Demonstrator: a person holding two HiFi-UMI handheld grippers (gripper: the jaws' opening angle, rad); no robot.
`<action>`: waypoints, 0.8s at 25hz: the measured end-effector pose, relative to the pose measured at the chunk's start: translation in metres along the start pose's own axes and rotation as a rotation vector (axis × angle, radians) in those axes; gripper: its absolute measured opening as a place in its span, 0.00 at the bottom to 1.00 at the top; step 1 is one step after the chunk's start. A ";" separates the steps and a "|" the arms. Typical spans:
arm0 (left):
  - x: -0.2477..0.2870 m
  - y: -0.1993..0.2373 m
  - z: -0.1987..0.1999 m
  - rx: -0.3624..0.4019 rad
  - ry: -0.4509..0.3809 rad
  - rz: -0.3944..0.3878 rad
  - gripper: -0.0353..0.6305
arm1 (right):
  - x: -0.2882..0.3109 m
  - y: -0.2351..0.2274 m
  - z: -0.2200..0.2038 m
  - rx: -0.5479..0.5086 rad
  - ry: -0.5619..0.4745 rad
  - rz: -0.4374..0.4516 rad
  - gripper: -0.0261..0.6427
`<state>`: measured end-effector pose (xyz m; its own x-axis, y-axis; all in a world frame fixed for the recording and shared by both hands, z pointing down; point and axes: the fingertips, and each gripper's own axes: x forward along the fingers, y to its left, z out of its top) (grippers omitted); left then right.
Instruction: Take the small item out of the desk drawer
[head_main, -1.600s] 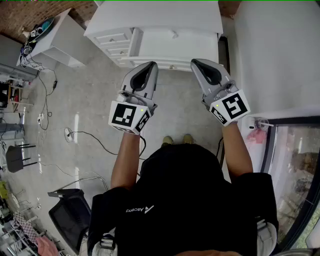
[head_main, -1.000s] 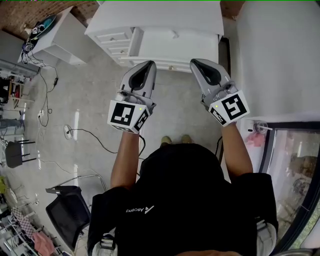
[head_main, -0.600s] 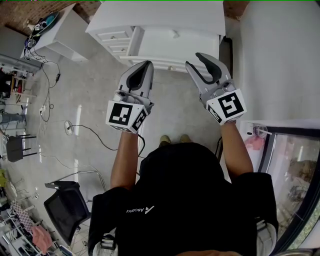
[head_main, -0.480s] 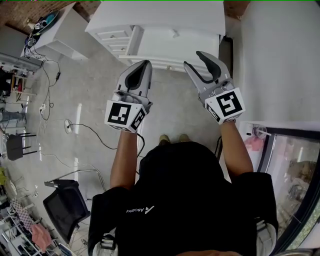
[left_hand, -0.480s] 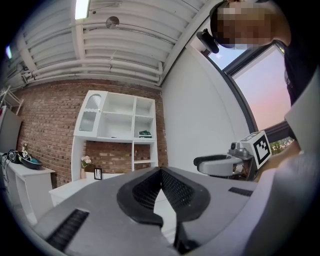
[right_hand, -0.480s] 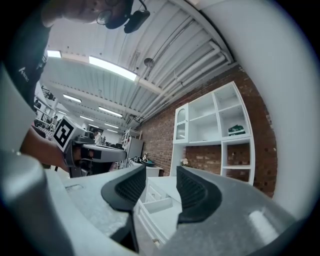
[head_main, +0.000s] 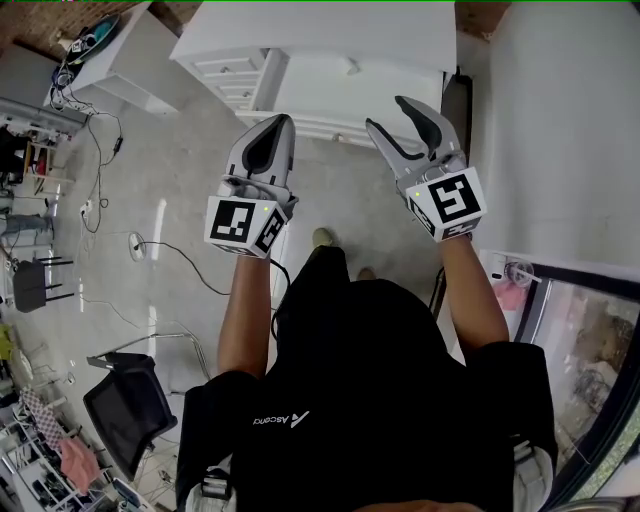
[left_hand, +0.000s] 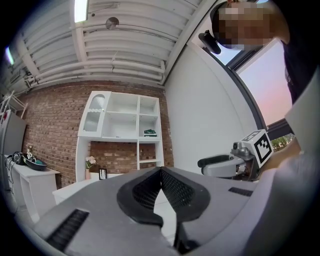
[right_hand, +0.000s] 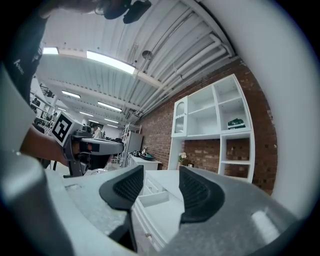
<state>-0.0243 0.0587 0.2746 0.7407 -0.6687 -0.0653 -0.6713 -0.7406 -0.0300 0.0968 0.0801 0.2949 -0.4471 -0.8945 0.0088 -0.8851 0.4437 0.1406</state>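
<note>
Head view is showing 2 grippers hanging near the white worktop (head_main: 340, 40). On the left gripper (head_main: 281, 120), the fingers (left_hand: 150, 192) are pressing together, holding nothing. On the right gripper (head_main: 388, 113), the fingers (right_hand: 200, 195) are opening with nothing between them. A pulled-out drawer (right_hand: 152, 198) is lying ahead, and the small item is not showing.
</note>
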 end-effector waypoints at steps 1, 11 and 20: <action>0.004 0.004 -0.001 -0.001 -0.003 -0.001 0.05 | 0.004 -0.003 -0.003 -0.002 0.007 -0.002 0.35; 0.063 0.082 -0.030 -0.023 -0.018 -0.023 0.05 | 0.092 -0.036 -0.041 -0.016 0.094 -0.032 0.35; 0.131 0.192 -0.052 -0.033 -0.017 -0.085 0.05 | 0.205 -0.063 -0.102 -0.018 0.272 -0.070 0.35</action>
<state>-0.0546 -0.1740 0.3121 0.7942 -0.6023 -0.0806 -0.6044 -0.7966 -0.0035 0.0738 -0.1372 0.3891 -0.3316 -0.9060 0.2631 -0.9091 0.3814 0.1676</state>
